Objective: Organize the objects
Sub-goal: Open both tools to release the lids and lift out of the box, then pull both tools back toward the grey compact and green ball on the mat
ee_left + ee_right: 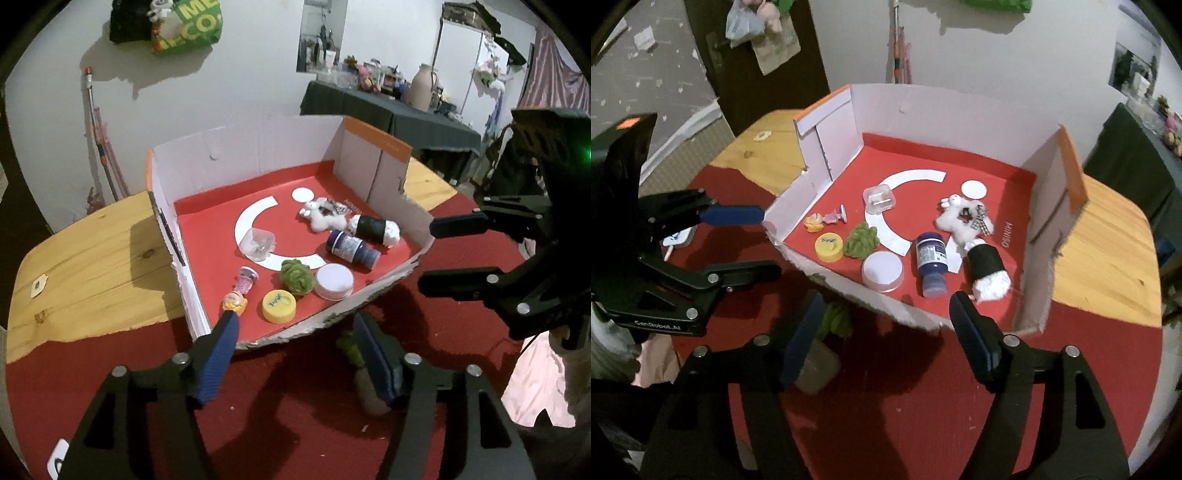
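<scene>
An open cardboard box (258,147) (923,110) with a red floor holds several items: a small doll (238,291) (823,218), a yellow cap (279,305) (829,247), a green fuzzy ball (296,281) (862,240), a white round lid (334,286) (882,271), a blue bottle (351,249) (931,262), a clear plastic case (258,244) (880,199), a white plush toy (325,216) (960,218) and a black-and-white roll (375,229) (988,271). A small potted green plant (360,369) (827,343) stands on the red cloth outside the box front. My left gripper (295,354) and right gripper (886,339) are both open and empty, in front of the box.
The box sits on a wooden table (92,258) (1108,240) partly covered by a red cloth (277,424) (905,406). A small white device (677,236) lies on the cloth at the left. A dark cluttered table (388,107) stands at the back wall.
</scene>
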Demonstrator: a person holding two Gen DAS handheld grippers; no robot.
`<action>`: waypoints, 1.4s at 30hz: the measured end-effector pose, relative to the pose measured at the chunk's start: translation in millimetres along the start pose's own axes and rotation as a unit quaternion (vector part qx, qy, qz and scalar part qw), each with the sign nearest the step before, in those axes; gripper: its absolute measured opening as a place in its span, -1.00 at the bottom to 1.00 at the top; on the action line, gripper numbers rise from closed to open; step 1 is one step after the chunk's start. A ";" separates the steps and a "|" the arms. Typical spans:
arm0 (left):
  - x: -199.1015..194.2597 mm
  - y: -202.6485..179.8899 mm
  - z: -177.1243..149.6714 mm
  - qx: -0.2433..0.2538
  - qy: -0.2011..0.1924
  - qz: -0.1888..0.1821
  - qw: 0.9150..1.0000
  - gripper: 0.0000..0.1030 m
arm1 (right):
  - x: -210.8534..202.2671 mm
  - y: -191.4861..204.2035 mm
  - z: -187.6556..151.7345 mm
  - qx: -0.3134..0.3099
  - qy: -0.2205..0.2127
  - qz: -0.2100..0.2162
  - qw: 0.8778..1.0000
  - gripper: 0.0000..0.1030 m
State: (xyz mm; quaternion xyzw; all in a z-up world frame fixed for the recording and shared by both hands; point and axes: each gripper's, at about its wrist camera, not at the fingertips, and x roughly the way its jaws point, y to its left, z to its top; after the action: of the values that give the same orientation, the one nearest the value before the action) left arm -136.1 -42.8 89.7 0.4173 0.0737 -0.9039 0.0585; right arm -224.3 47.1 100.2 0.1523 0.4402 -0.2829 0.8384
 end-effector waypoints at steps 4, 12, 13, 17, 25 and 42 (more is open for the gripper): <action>-7.5 -4.5 -6.2 -0.010 -0.022 0.013 1.000 0.46 | -15.3 -1.0 -11.0 0.006 -0.022 -0.008 1.000 0.43; -15.4 -10.3 -24.6 -0.037 -0.051 0.035 0.997 0.65 | -30.9 0.3 -33.3 0.013 -0.060 -0.034 0.998 0.52; -16.6 -10.6 -27.0 -0.042 -0.055 0.037 0.997 0.67 | -31.0 0.3 -36.1 0.014 -0.064 -0.038 0.997 0.52; -19.2 -12.7 -36.3 -0.058 -0.070 0.051 0.995 0.69 | -29.2 -1.7 -49.0 0.029 -0.075 -0.038 0.996 0.55; -20.0 -14.7 -56.0 -0.091 -0.092 0.076 0.989 0.89 | -25.0 -5.2 -74.1 0.052 -0.113 -0.070 0.990 0.65; 7.5 -26.0 -91.7 -0.114 -0.066 0.101 0.986 0.89 | 3.9 -20.5 -104.8 0.089 -0.102 -0.074 0.988 0.66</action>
State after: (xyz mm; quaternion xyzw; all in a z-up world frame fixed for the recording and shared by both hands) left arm -76.9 -0.9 27.3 0.3523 0.1296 -0.9047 0.2015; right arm -303.4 82.3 37.5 0.1635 0.3358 -0.3960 0.8389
